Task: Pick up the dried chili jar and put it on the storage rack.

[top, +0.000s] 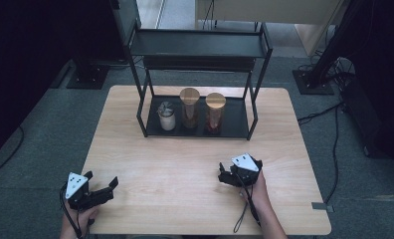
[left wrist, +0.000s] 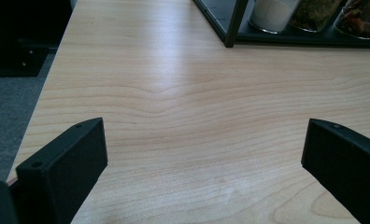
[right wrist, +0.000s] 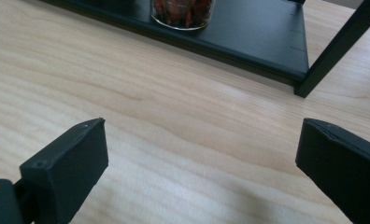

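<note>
Jars (top: 190, 107) stand on the rack's (top: 235, 122) bottom shelf, far centre. Both grippers — left (top: 101, 191), right (top: 226, 175) — rest near, jaws apart, empty. Probably best to approach level, between the posts.

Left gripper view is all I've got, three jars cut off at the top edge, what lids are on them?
Observer: In the high view the short white jar has a dark metallic-looking top, and the middle jar and the right jar carry round wooden lids.
Operator: Is anything above them?
Observer: Yes, the black rack has an upper shelf over the jars.
Operator: And my other gripper?
Observer: The right gripper sits over the table nearer the rack than the left gripper; in its own view the jaws stand wide apart, holding nothing.
</note>
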Demonstrator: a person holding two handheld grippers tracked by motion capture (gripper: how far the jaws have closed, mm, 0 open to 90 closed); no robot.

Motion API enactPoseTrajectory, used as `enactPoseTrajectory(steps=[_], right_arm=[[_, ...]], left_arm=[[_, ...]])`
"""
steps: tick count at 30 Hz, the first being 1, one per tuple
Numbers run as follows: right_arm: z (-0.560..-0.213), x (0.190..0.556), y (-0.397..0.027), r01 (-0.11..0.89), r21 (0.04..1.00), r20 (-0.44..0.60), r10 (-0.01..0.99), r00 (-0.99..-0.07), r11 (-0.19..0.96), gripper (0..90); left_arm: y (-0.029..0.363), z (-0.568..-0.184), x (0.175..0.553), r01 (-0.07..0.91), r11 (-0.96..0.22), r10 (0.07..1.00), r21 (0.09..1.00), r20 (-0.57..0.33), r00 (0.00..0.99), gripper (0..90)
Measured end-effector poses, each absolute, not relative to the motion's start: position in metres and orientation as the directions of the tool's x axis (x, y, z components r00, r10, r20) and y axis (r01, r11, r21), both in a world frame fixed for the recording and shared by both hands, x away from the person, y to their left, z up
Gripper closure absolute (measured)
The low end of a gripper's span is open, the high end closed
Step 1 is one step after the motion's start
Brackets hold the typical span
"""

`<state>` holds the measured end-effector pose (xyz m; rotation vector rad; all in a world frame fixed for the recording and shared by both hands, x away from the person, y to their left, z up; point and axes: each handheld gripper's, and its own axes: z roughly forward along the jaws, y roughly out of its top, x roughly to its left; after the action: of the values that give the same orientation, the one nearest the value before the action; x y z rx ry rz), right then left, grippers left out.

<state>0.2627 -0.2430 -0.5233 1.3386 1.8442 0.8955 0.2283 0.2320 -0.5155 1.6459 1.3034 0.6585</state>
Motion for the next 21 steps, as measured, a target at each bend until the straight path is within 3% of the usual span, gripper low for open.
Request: enactPoseTrajectory(steps=[21], right_arm=[[-0.524,0.227,-0.256,0.482,0.837,-0.17,0.961,-0.219,0.258,2.4]], left_arm=[[0.231,-0.515,0.228,0.462,-0.035,0.947,0.886,-0.118,0.298,0.5]])
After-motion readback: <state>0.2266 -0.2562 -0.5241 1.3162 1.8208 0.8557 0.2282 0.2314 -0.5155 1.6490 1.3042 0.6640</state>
